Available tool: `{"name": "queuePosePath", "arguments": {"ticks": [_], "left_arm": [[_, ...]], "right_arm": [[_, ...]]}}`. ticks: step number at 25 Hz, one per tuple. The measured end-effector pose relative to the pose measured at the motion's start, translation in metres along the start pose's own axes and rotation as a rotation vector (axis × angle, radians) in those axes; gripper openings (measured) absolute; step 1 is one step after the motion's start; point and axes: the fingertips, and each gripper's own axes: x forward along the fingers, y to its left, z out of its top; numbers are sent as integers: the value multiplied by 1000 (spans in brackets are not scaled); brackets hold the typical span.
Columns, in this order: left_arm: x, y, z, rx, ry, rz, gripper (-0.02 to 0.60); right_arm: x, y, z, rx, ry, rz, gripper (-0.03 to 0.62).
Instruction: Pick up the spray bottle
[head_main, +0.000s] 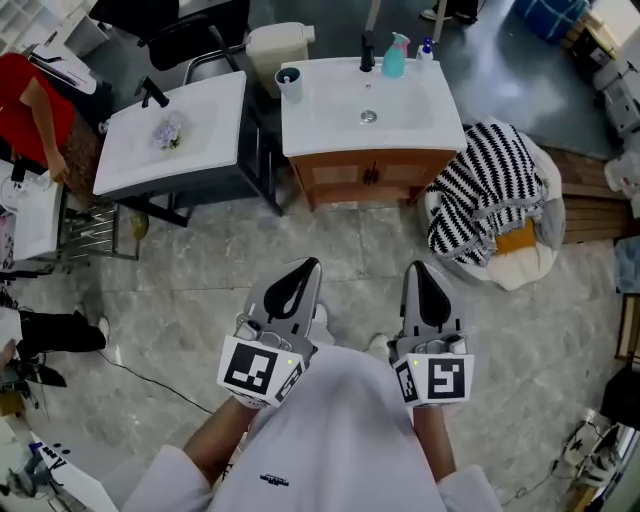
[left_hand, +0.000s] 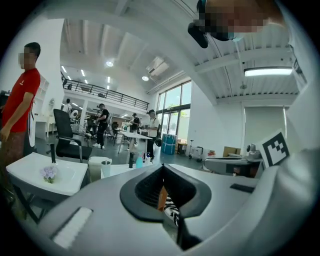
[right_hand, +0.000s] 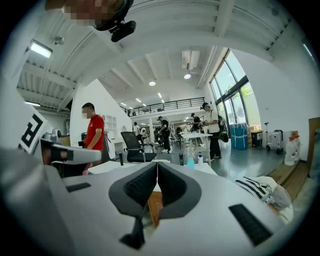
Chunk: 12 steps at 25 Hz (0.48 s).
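Pickup not begun: left gripper (head_main: 303, 270), right gripper (head_main: 421, 272) both closed, empty; bottle (head_main: 395, 56), probably the teal one, well ahead on sink (head_main: 330, 120).

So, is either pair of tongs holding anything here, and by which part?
Nothing is held. Left tongs and right tongs are both shut and empty; the spray bottle stands on the sink.

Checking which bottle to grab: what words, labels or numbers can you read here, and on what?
No text is legible.
Spray bottle: label too small to read.
Shirt: small dark print, too blurred.
Left cube, right cube: square markers, no letters.
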Motion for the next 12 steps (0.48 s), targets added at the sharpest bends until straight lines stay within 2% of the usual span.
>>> {"name": "queuePosePath", "arguments": {"ticks": [12], "left_arm": [[-38, 52, -7, -2, -9, -42, 3]], "right_arm": [[5, 51, -16, -29, 4, -58, 6]]}}
